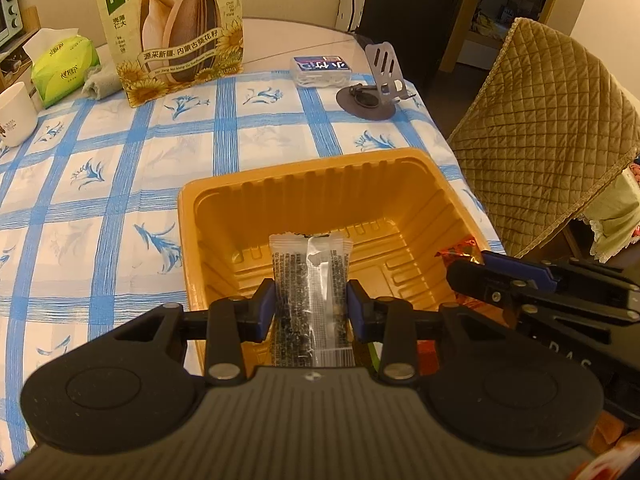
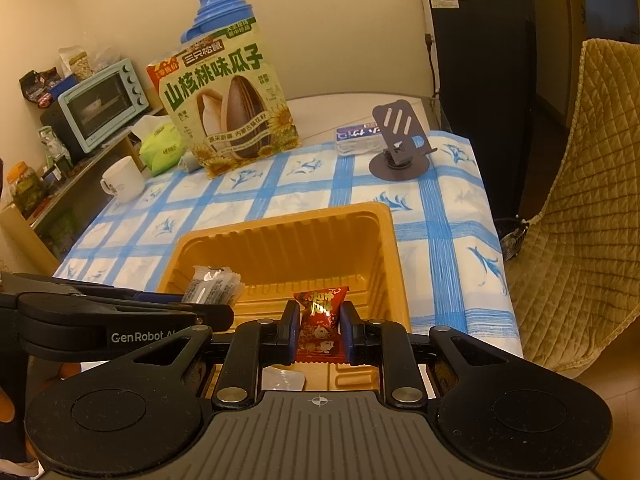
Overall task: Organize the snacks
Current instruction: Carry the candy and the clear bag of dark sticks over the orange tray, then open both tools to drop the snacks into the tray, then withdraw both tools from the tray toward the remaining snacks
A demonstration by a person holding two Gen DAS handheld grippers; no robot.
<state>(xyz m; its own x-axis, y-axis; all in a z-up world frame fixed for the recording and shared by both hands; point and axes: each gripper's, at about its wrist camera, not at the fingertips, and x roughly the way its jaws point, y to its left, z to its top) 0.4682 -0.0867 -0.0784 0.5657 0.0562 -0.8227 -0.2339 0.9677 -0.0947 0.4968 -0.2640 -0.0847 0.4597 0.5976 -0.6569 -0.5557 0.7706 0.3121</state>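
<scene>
Over the yellow tray, in the left wrist view, the left gripper clamps a clear sachet of dark bits, upright above the tray's floor. Right of the tray, the right gripper reaches in with a red packet. Beyond the tray stand a seed bag, tissue pack, mug, small box and phone stand.

From the right wrist view, the right gripper pinches the red packet over the tray's near edge, with the left gripper and sachet at the tray's left side. A quilted chair sits right of the tray.
</scene>
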